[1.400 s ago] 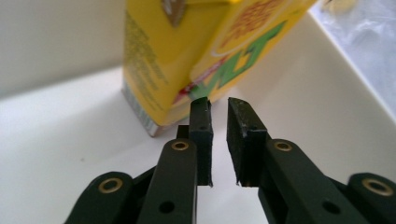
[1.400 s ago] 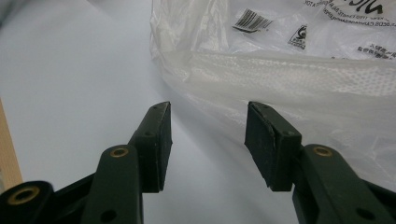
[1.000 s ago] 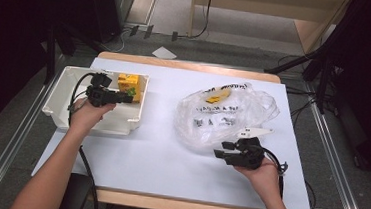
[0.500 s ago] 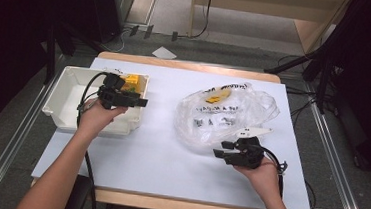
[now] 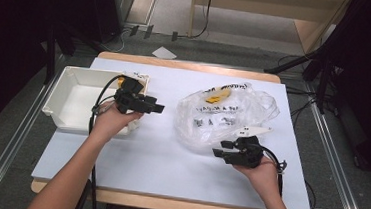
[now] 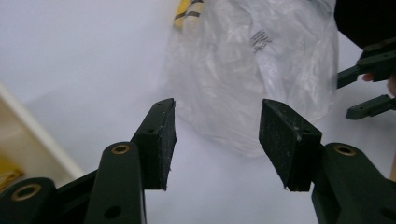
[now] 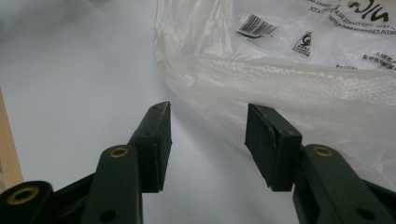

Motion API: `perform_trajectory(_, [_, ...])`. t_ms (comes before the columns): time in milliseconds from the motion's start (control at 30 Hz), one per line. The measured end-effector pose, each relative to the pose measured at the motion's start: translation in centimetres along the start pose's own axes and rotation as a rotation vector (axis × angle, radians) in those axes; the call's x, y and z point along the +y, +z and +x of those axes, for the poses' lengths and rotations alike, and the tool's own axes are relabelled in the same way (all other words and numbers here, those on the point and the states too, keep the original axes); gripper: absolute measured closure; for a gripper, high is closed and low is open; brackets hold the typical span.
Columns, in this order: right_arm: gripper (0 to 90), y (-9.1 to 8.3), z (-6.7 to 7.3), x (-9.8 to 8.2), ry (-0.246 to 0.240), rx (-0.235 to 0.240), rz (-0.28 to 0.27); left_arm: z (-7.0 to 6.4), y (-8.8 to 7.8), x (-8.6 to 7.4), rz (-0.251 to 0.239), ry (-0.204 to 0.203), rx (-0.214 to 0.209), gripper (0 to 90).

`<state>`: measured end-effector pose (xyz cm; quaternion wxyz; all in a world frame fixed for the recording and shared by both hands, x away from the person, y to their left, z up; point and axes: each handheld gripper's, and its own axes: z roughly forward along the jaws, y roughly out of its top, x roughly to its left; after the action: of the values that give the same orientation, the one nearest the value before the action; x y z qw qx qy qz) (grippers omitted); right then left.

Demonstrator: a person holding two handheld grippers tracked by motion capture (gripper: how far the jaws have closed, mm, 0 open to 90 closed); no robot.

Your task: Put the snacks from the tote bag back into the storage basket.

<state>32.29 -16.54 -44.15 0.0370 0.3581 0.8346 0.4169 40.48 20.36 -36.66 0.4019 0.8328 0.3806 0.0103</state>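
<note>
Clear plastic bag (image 5: 223,115) on desk (image 5: 159,157); left claw (image 6: 217,140), right claw (image 7: 208,140) released, empty, aimed bagward, seemingly for grasping.

Bin (image 5: 67,110) at table (image 5: 134,155) left; plastic bag (image 5: 223,112) on table right of bin, apart.

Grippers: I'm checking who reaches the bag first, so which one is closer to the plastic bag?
The right gripper: it sits at the plastic bag's near edge, while the left gripper is by the white bin.

left tongs (image 5: 157,108): jaws apart | right tongs (image 5: 221,153): jaws apart
</note>
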Motion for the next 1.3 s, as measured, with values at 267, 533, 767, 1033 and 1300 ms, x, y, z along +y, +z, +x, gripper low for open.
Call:
perform_trajectory(267, [51.7, 0.0, 0.0, 0.1, -0.002, 0.007, -0.005, -1.9, 1.6, -0.5, 0.001, 0.013, -0.031, 45.6])
perform_trajectory(533, [51.6, 0.0, 0.1, 0.1, -0.004, 0.008, -0.006, -3.6, 2.4, -1.6, 0.008, 0.038, -0.055, 44.2])
perform_trajectory(767, [51.6, 0.0, 0.3, 0.2, -0.011, 0.006, -0.007, -4.8, 3.1, -2.7, 0.015, 0.058, -0.077, 42.7])
perform_trajectory(1033, [51.6, 0.1, 0.3, 0.1, -0.014, 0.009, 0.003, -5.4, 3.7, -3.6, 0.002, 0.068, -0.091, 42.2])
perform_trajectory(1300, [51.5, 0.3, 0.4, 0.0, -0.016, 0.014, 0.006, -6.0, 4.6, -4.6, -0.006, 0.089, -0.102, 41.6])
